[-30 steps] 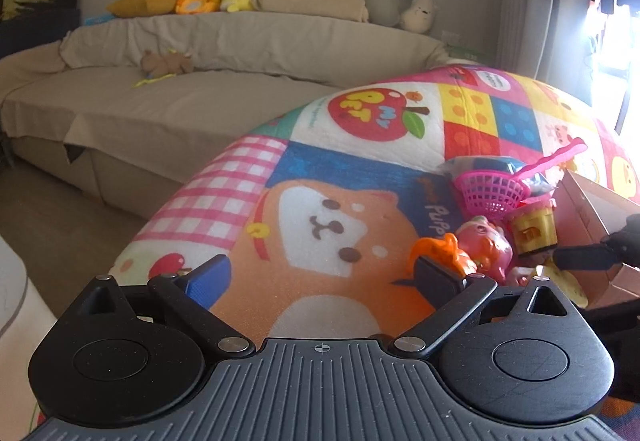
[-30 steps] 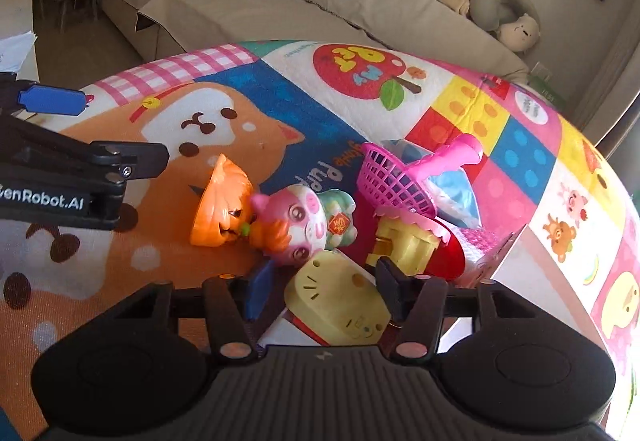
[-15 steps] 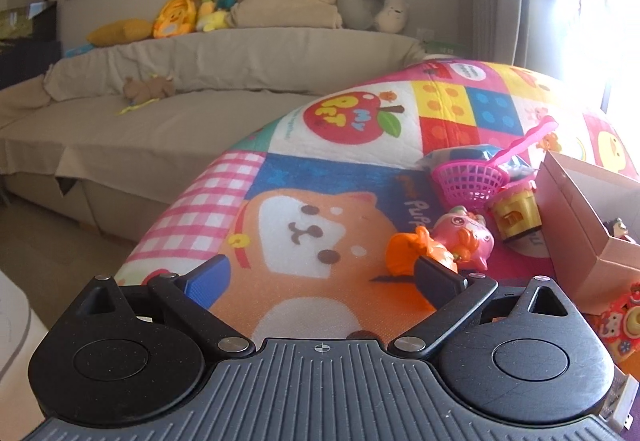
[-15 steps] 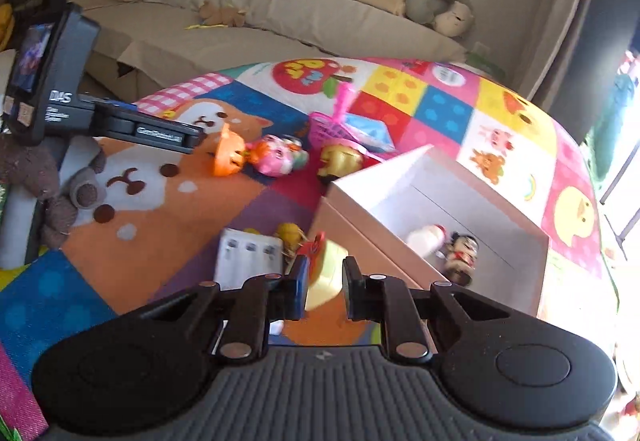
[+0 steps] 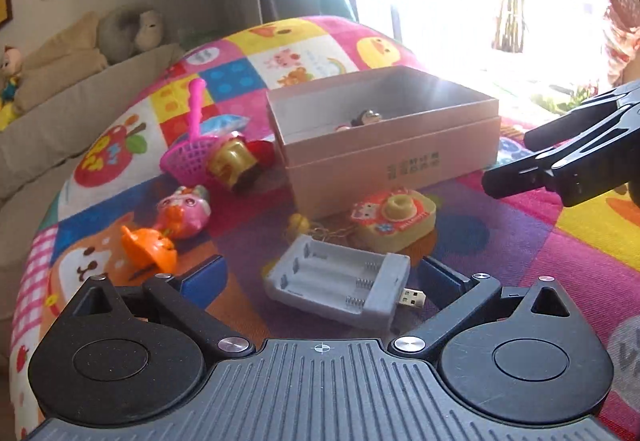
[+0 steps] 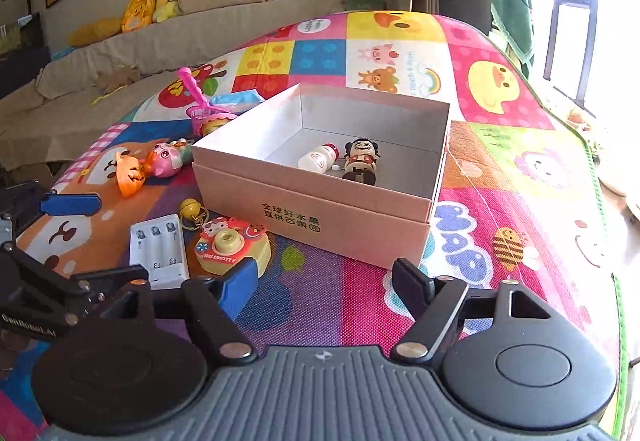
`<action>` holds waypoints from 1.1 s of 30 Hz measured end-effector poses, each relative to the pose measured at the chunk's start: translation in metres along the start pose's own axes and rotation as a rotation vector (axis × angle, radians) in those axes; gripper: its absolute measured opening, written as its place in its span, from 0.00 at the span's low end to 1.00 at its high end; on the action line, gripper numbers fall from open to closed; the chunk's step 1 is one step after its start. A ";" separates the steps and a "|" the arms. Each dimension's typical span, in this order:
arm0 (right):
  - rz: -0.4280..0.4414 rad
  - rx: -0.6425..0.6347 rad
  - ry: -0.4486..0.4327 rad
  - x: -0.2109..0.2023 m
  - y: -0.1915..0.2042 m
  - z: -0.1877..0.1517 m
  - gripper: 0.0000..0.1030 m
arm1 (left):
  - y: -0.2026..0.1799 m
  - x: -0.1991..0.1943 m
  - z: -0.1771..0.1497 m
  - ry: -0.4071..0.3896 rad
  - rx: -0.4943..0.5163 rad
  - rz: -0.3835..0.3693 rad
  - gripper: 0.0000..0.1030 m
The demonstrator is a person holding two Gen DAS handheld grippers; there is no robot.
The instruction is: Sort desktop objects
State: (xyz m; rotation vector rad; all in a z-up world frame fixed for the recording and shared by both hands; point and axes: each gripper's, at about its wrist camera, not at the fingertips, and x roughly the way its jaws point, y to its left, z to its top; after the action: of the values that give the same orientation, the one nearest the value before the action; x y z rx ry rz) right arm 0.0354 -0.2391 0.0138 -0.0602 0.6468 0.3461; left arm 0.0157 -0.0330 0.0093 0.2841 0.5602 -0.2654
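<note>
The left claw (image 5: 322, 279) is opening wide, straddling the grey battery charger (image 5: 340, 279) without touching it, positioned for pickup. The right claw (image 6: 326, 281) is opening, empty, facing the pink box (image 6: 320, 177), which holds two figures mid-table

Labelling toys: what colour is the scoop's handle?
Pink; the scoop shows best in the right wrist view.

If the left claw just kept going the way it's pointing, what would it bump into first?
Most likely the grey battery holder, lying on the mat right between the opening, empty left claw fingers. Past it sits the yellow toy camera, then the pink box. Depth is hard to judge.
</note>
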 end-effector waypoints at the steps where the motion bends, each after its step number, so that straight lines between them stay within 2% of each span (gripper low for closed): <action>1: 0.003 0.004 -0.001 -0.001 -0.001 -0.002 0.83 | 0.000 0.005 0.001 0.013 -0.001 0.002 1.00; 6: 0.005 0.041 0.018 -0.002 -0.009 -0.011 0.90 | 0.014 0.022 0.002 0.077 -0.070 -0.069 1.00; 9: 0.011 0.084 0.045 0.004 -0.014 -0.016 0.91 | 0.020 0.018 0.001 0.068 -0.136 -0.205 1.00; 10: 0.015 0.097 0.052 0.006 -0.016 -0.017 0.91 | 0.019 0.017 0.000 0.068 -0.147 -0.219 1.00; 14: 0.025 0.141 0.077 0.012 -0.020 -0.020 0.91 | 0.014 0.019 -0.001 0.080 -0.136 -0.166 0.99; 17: 0.029 0.158 0.077 0.013 -0.021 -0.022 0.94 | 0.015 0.017 0.000 0.073 -0.139 -0.151 0.86; 21: 0.030 0.156 0.079 0.014 -0.020 -0.022 0.96 | 0.020 0.013 -0.002 0.074 -0.166 -0.100 0.85; 23: 0.024 0.158 0.081 0.014 -0.019 -0.020 0.96 | 0.024 0.008 -0.006 0.076 -0.175 -0.034 0.85; 25: 0.026 0.157 0.085 0.016 -0.016 -0.017 0.97 | 0.029 0.000 -0.010 0.074 -0.175 0.078 0.86; 28: 0.062 0.127 0.086 0.020 -0.001 -0.009 0.96 | 0.043 -0.010 -0.019 0.077 -0.211 0.192 0.86; 33: 0.093 -0.006 0.080 0.036 0.046 0.003 0.96 | 0.066 -0.021 -0.031 0.094 -0.289 0.195 0.91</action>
State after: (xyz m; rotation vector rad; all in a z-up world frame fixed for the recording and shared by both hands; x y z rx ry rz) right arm 0.0491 -0.1846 -0.0030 -0.0503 0.7292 0.4369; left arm 0.0051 0.0422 0.0088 0.0695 0.6504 0.0190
